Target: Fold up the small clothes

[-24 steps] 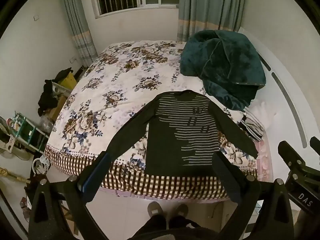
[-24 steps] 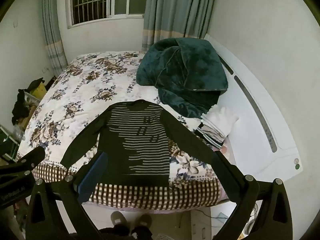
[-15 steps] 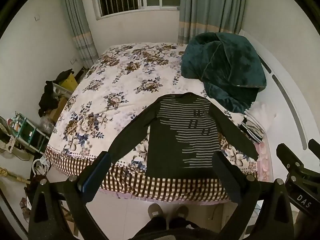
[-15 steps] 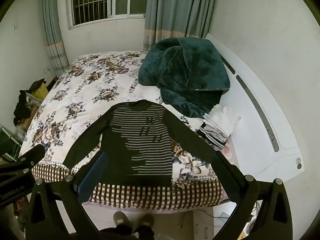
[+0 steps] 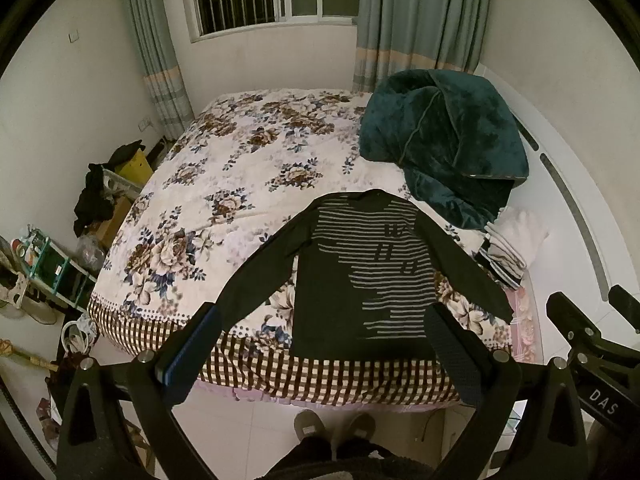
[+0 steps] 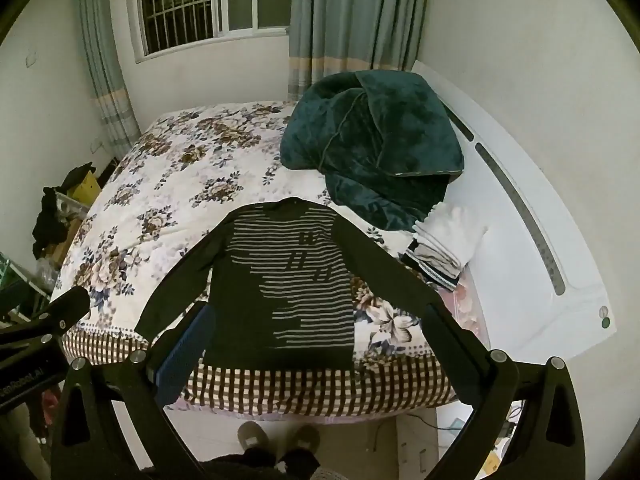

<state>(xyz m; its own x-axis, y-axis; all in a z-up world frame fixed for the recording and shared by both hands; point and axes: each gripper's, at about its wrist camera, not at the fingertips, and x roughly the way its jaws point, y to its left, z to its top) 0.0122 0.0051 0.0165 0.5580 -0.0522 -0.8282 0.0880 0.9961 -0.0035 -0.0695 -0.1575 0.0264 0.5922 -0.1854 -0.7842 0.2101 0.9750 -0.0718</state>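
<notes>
Shirt: striped shirt is lying unfolded at the bed foot edge.
Grippers: left gripper and right gripper are hovering released, grasping nothing.
Remaining: all folding.

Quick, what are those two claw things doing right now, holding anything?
Left gripper: open, holding nothing, above the shirt.
Right gripper: open, holding nothing.
</notes>
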